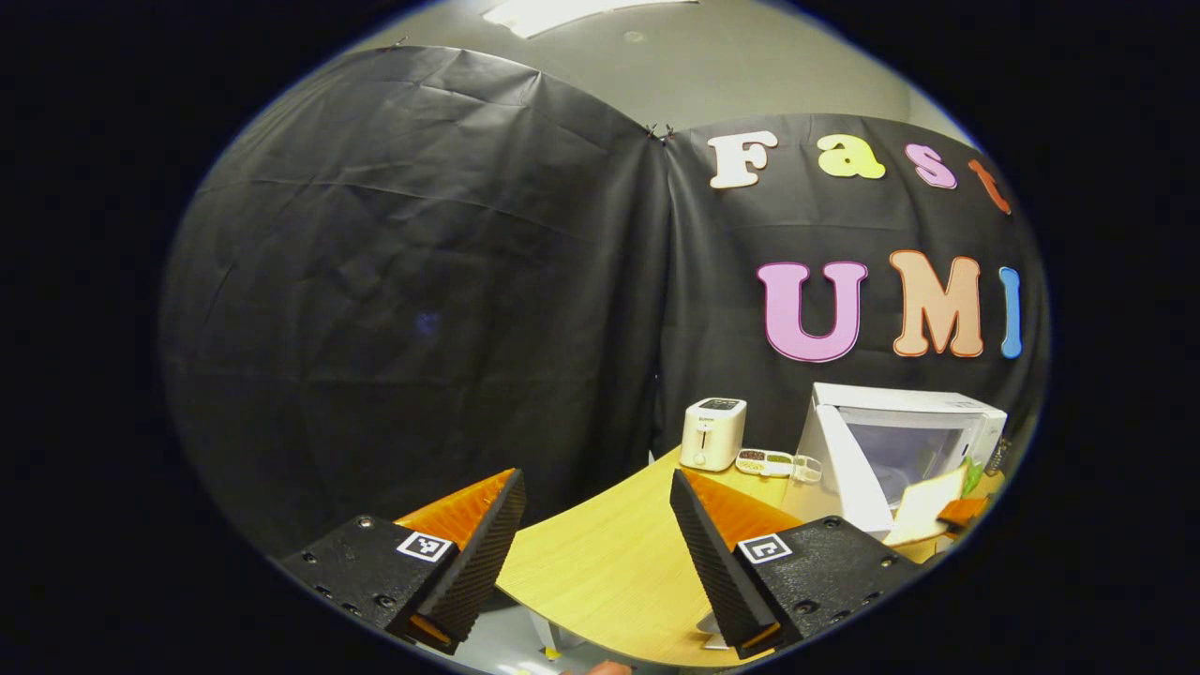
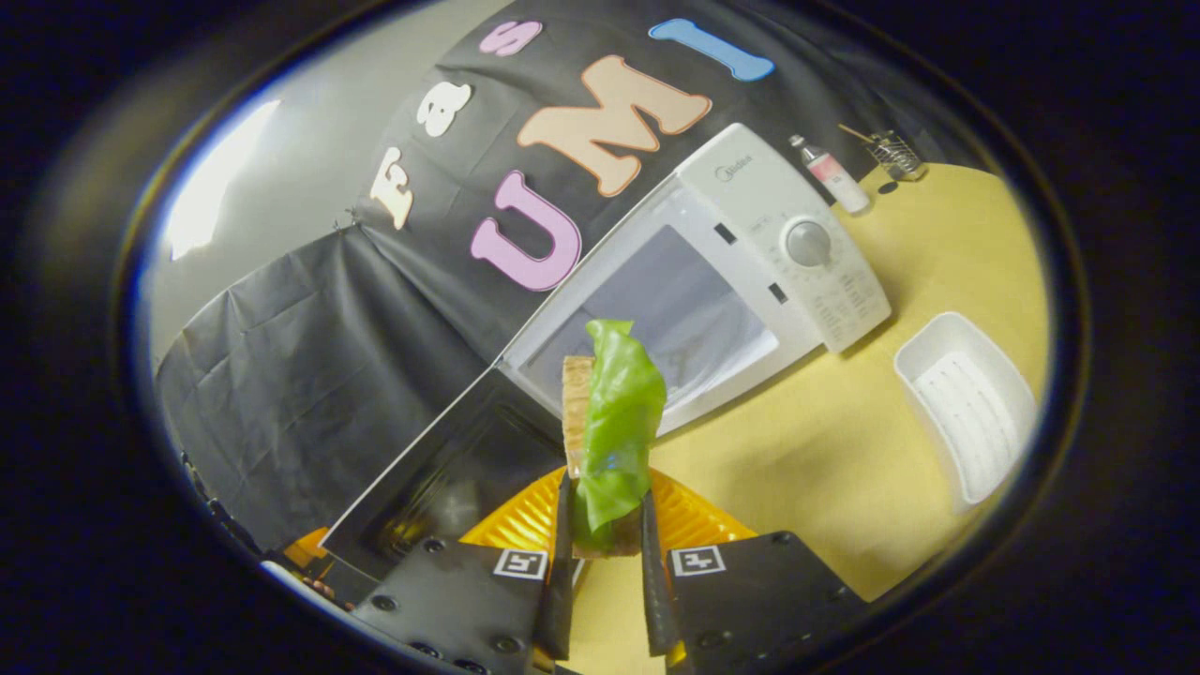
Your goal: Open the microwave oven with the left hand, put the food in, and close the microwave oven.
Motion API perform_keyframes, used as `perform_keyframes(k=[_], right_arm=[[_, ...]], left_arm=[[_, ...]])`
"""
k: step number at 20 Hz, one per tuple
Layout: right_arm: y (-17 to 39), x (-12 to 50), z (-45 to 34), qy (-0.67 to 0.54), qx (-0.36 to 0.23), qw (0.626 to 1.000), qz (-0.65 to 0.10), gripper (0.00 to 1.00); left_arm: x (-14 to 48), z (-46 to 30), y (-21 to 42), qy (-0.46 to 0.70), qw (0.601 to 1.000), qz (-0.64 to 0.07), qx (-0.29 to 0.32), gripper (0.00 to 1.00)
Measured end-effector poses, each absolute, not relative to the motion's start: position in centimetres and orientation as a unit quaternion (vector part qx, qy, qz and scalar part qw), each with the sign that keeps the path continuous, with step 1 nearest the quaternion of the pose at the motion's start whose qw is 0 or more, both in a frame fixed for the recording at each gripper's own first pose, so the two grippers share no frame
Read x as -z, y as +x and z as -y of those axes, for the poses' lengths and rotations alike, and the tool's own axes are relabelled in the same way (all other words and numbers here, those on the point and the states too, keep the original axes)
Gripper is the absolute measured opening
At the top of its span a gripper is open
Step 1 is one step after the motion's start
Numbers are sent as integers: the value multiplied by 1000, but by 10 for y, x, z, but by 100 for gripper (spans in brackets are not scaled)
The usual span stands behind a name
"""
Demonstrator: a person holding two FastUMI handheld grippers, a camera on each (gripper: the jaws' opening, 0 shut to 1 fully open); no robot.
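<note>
Pinching the food, the right gripper has both fingers pressed on a sandwich that stands up straight out of its jaws in the right gripper view: a slice of toasted bread on edge with a big floppy green lettuce leaf draped over the near side, the leaf hanging down between the fingertips. Right behind it sits the white microwave oven, its door swung wide open on the left, dark glass facing up toward the camera, and the pale cavity gaping just beyond the top of the sandwich. A round dial shows on the control panel. Off to the right on the wooden table lies a white tray, with a small bottle and a wire basket farther back. Over in the left gripper view, the left gripper hangs well apart from the action, fingers spread wide with nothing between them, looking across the table edge. From there the microwave oven sits at the far right with its door open, the sandwich in front of it, and a white toaster and a little divided dish stand to its left.
</note>
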State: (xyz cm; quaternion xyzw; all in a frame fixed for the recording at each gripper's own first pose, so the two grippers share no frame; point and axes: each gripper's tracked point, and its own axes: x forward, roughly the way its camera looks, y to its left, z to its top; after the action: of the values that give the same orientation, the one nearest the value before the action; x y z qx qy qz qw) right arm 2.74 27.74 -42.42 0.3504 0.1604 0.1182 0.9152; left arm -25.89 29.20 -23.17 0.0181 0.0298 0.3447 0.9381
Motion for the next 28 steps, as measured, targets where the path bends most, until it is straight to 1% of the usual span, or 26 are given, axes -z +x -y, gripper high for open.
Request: perform_keyframes(k=[1, 2, 8, 9, 10, 13, 14, 15, 17, 19, 20, 21, 22, 23, 28], right_arm=[[35, 422, -283, 356, -111, 914, -158, 33], [45, 420, -289, 364, -103, 913, -156, 33], [108, 419, -302, 352, -56, 920, -161, 34], [117, 422, -306, 356, -55, 918, -166, 26], [127, 423, -310, 355, -53, 918, -169, 33], [155, 429, -310, 340, -33, 925, -166, 33], [165, 432, -307, 332, -21, 928, -166, 26], [172, 434, -304, 326, -11, 931, -164, 33], [186, 437, -297, 324, 3, 932, -163, 33], [199, 440, -295, 334, 4, 928, -168, 33], [206, 442, -293, 333, 8, 928, -169, 33], [211, 443, -291, 331, 11, 929, -167, 33], [215, 443, -292, 331, 9, 929, -166, 33], [218, 443, -294, 325, 8, 931, -165, 33], [233, 444, -297, 276, -1, 948, -157, 33]], left_arm=[[233, -292, -259, 16, 938, -31, -346, 91], [234, -293, -260, 15, 937, -32, -348, 95], [250, -302, -264, 2, 933, -48, -357, 95], [251, -303, -264, 0, 932, -49, -358, 95], [253, -305, -264, -1, 932, -50, -359, 95], [256, -307, -261, 0, 932, -54, -358, 95], [257, -308, -259, 2, 933, -56, -356, 95], [257, -307, -257, 4, 934, -58, -354, 95], [258, -309, -255, 9, 934, -62, -352, 95], [259, -312, -256, 16, 932, -68, -356, 95], [258, -314, -257, 19, 931, -69, -358, 91], [258, -315, -257, 20, 930, -69, -360, 95], [258, -315, -255, 19, 930, -69, -360, 91], [259, -315, -254, 17, 931, -68, -359, 95], [269, -313, -244, 2, 934, -75, -350, 95]])
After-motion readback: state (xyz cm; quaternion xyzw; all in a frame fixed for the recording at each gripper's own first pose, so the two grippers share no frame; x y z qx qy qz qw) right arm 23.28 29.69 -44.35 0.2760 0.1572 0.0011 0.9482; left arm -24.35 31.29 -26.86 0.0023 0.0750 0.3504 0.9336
